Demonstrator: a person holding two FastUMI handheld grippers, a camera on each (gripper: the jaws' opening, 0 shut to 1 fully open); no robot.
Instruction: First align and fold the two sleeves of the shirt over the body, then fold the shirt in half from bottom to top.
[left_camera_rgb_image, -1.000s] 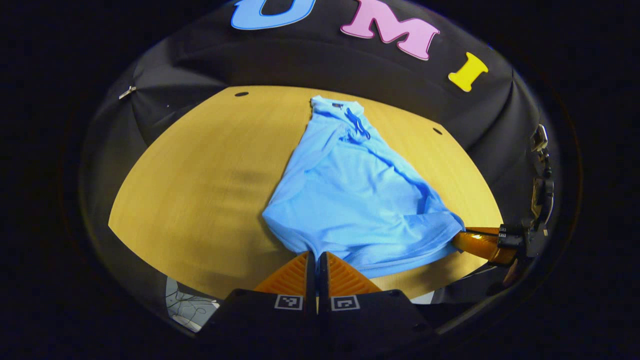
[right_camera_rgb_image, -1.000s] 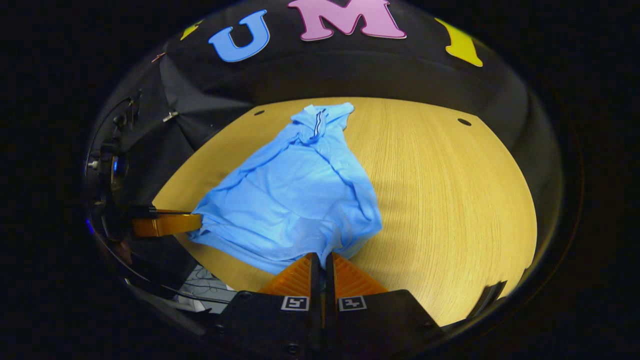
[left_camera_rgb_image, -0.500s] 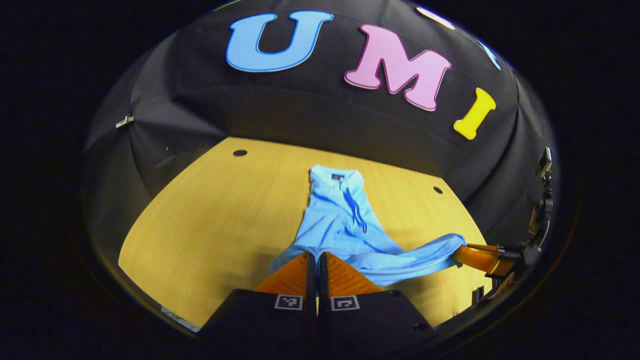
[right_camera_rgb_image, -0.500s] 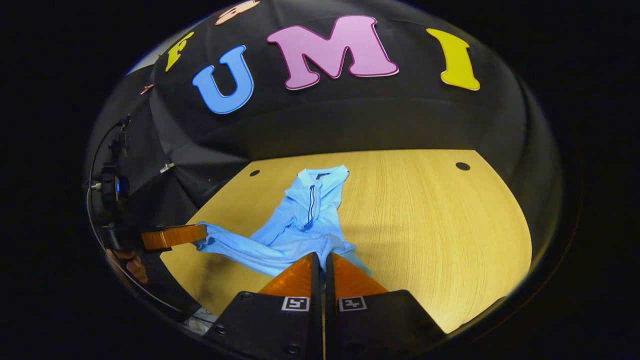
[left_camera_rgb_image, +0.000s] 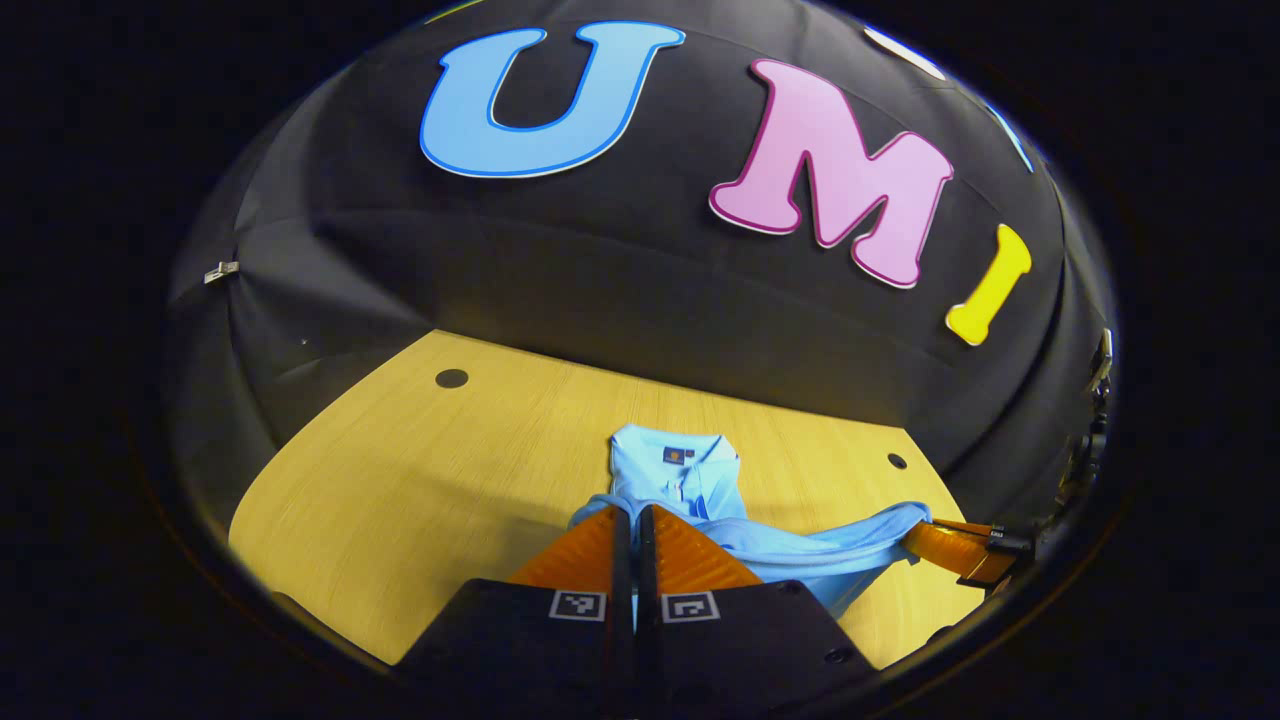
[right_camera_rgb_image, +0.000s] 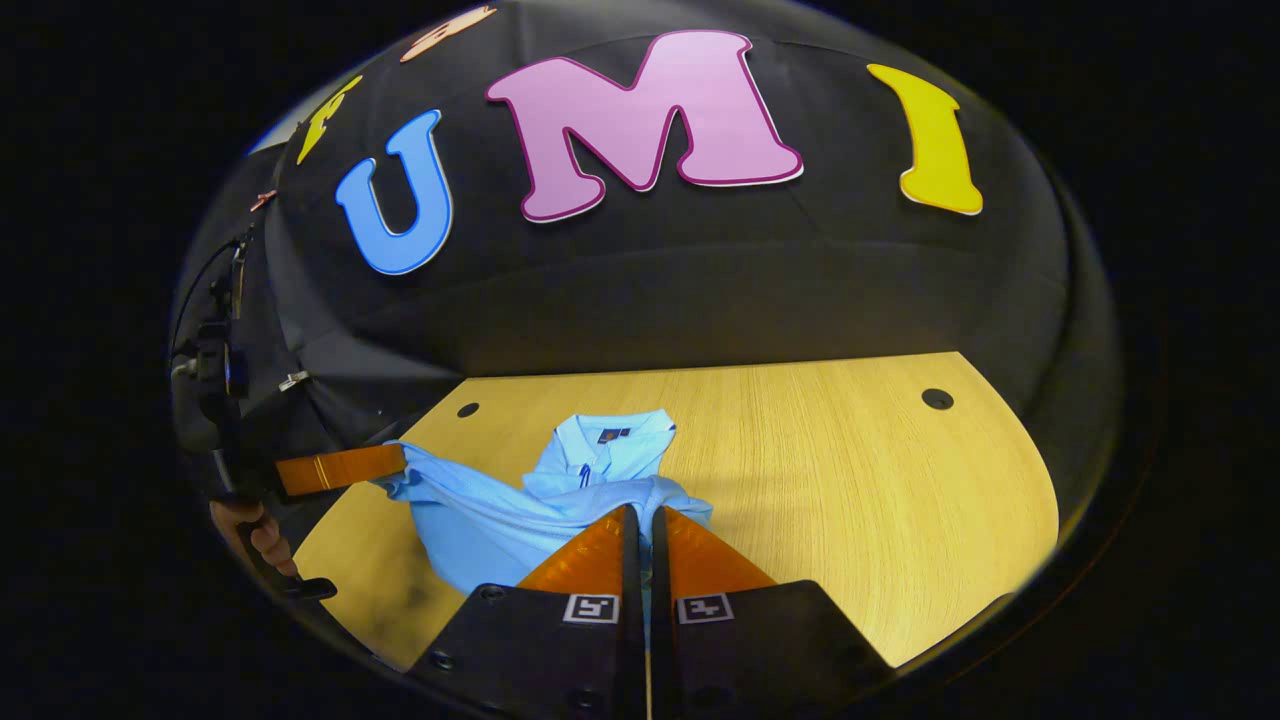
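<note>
A light blue polo shirt (left_camera_rgb_image: 700, 480) lies on the wooden table (left_camera_rgb_image: 420, 480) with its collar toward the far wall. Its bottom hem hangs lifted between both grippers and stretches above the body. My left gripper (left_camera_rgb_image: 630, 512) is shut on the hem's left corner. In the left gripper view the right gripper (left_camera_rgb_image: 945, 540) holds the other corner at the far right. My right gripper (right_camera_rgb_image: 640, 510) is shut on that corner of the shirt (right_camera_rgb_image: 520, 510). In the right gripper view the left gripper (right_camera_rgb_image: 345, 468) grips the hem at the left, with a hand (right_camera_rgb_image: 255, 535) below it.
The table (right_camera_rgb_image: 850, 480) has small dark holes near its far corners (right_camera_rgb_image: 937, 398) (left_camera_rgb_image: 451, 378). Black cloth closes off the back and both sides. Bare wood spreads to the right of the shirt in the right gripper view and to the left in the left gripper view.
Both grippers have carried the hem up and forward toward the collar. The shirt's body, spread out a second ago, now lies mostly hidden under the lifted hem.
</note>
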